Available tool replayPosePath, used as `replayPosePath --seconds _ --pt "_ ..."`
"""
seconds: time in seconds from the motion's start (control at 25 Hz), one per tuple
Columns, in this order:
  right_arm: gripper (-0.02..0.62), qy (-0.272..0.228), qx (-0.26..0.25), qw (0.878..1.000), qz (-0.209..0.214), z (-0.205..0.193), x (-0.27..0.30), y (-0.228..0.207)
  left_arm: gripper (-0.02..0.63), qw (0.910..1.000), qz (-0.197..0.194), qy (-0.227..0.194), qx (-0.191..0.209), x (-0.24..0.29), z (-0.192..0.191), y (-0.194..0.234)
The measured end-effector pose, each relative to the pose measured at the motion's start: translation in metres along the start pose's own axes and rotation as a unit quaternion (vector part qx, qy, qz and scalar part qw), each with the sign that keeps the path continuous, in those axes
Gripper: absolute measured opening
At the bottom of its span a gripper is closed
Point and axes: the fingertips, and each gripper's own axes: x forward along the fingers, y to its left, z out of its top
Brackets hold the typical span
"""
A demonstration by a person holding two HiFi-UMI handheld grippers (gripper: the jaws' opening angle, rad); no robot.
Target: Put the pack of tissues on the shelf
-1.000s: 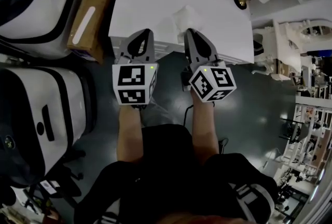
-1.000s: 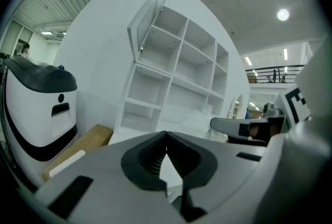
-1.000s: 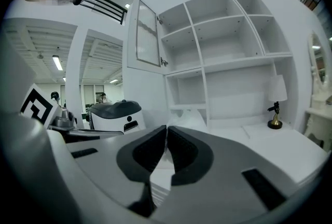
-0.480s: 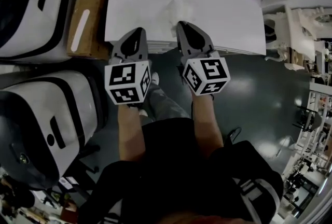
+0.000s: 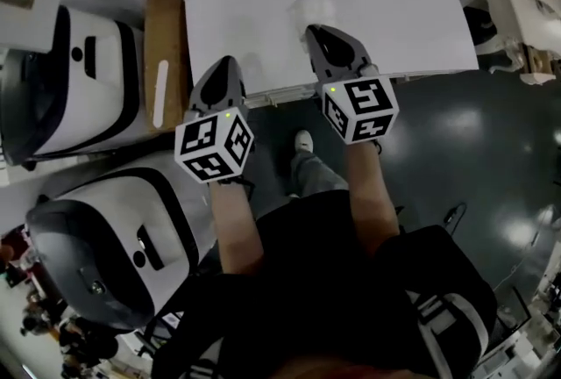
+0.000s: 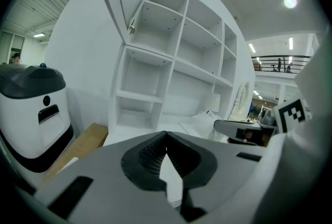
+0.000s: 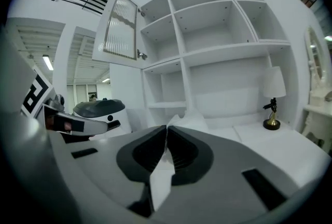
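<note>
The pack of tissues [image 5: 311, 3] is a white crumpled bundle on the white table [image 5: 412, 26], in front of the white shelf unit [image 6: 174, 70]. My right gripper [image 5: 315, 30] is shut with nothing between its jaws. Its tips are over the table, just short of the pack [image 7: 191, 119]. My left gripper [image 5: 223, 63] is also shut and empty, at the table's near edge, left of the pack [image 6: 205, 120]. In the left gripper view the right gripper [image 6: 244, 129] shows at the right. The shelf compartments [image 7: 218, 26] stand empty.
A glazed cabinet door [image 7: 120, 26] hangs open at the shelf's upper left. A small lamp with a dark figure [image 7: 271, 99] stands on the table at the right. A cardboard box [image 5: 163, 53] and two white-and-black machines [image 5: 79, 79] [image 5: 114, 219] stand left of the table.
Both grippers have moved forward towards the table. The right one now reaches over its edge close to the tissue pack. Both stayed shut.
</note>
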Motion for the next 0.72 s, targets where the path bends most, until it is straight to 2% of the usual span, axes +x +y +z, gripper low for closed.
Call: replayPosePath --seconds 0.24,0.36,0.52,0.72 --pt "0.023 -0.038 0.004 0.999 0.006 0.034 -0.02 -0.025 0.011 0.9984 -0.031 -0.025 0.041 0.003 0.035 -0.052" --pt "0.023 -0.06 -0.003 0.998 -0.006 0.054 -0.034 -0.042 0.011 0.9971 -0.053 -0.036 0.042 0.006 0.046 -0.071" --pt "0.023 -0.094 -0.013 0.995 -0.03 0.083 -0.053 -0.066 0.011 0.9927 -0.076 -0.062 0.07 0.009 0.068 -0.098" --pt "0.023 -0.111 -0.02 0.993 -0.038 0.098 -0.073 -0.076 0.011 0.9886 -0.094 -0.084 0.083 0.004 0.086 -0.121"
